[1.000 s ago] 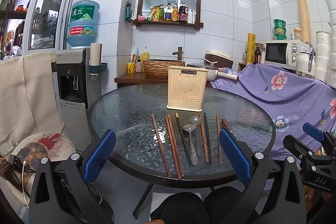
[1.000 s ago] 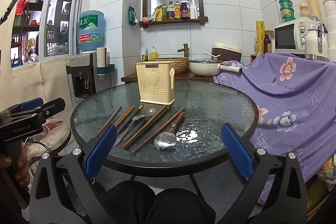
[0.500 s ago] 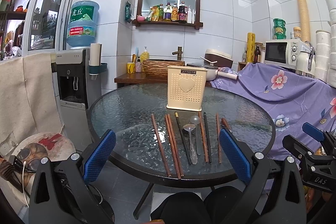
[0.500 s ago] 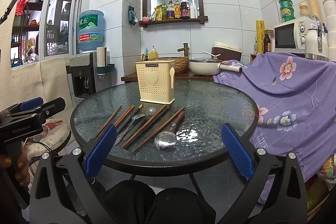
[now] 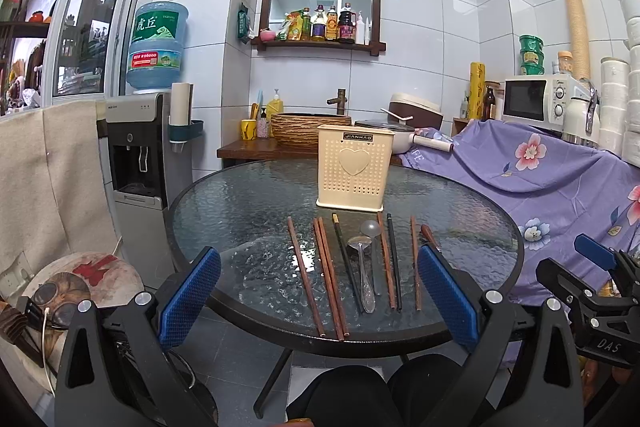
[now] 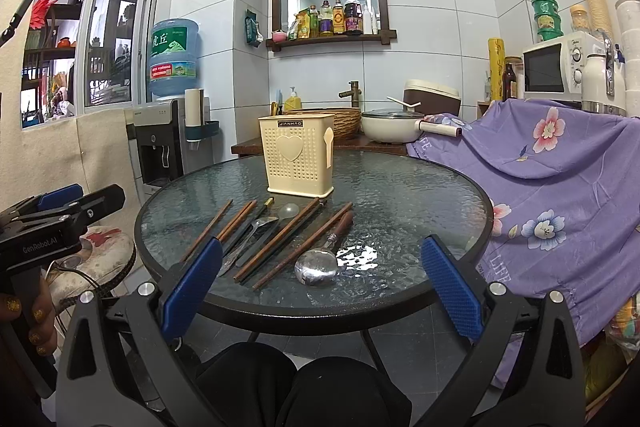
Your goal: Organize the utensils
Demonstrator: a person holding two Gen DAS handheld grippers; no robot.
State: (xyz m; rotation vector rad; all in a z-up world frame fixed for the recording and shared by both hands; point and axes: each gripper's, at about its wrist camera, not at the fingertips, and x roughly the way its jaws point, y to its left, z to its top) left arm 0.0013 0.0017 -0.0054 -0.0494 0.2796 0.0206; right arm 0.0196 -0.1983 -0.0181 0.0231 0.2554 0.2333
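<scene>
Round glass surface sits ahead of both tools, which hover off its near edge, fingers spread wide, pinching nothing. Left gripper faces the chopsticks end-on, their long axes running away from it toward the holder; a small spoon lies among them. Right gripper sees that row slanting off to its left, with the big ladle nearest, bowl toward it. Only this view shows the ladle whole; on the left, a finger covers most of it. Ladle likely suits the right hand.
</scene>
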